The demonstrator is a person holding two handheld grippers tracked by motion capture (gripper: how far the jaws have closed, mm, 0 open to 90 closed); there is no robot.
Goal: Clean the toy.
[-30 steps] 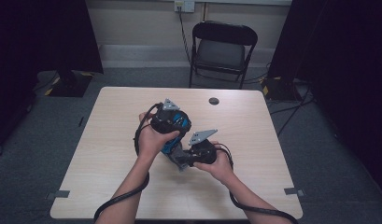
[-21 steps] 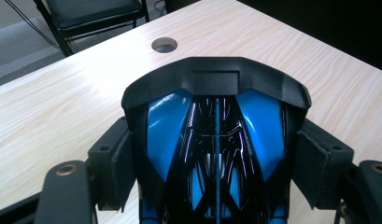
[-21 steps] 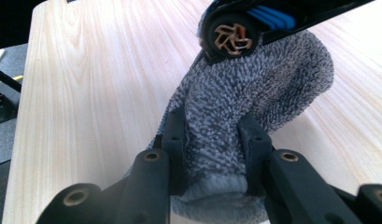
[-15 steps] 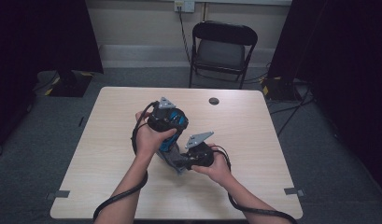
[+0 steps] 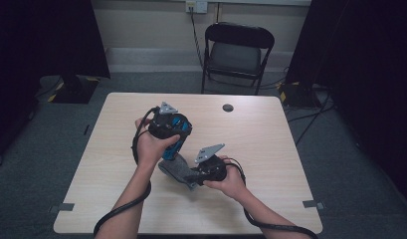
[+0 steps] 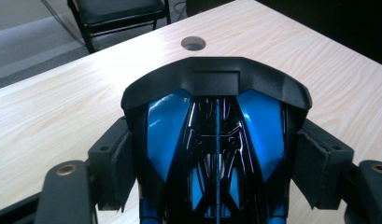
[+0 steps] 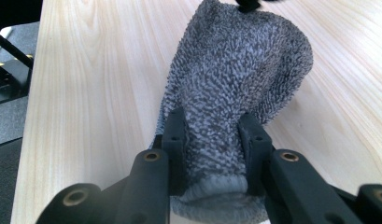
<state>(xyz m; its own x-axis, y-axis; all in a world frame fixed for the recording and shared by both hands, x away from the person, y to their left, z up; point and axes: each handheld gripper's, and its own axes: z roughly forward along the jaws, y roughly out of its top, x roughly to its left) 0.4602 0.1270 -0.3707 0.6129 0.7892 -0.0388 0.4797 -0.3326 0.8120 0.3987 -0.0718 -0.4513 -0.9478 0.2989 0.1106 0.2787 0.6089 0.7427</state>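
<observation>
Above the table [image 5: 270, 149], left gripper [image 6: 216, 154] clamps a blue-black object [image 6: 216, 135], right gripper [image 7: 212, 140] pinches a grey cloth [image 7: 235, 70]

The blue-and-black object's [image 6: 216, 149] lower end is cut off.

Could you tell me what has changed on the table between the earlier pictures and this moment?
The left gripper, clamped on the blue and black object, has drifted slightly toward the table's left side and farther edge, so the hands now sit a little further apart. Nothing was picked up or released. The right gripper stays shut on the grey cloth in the same spot, and the table is otherwise unchanged.
</observation>
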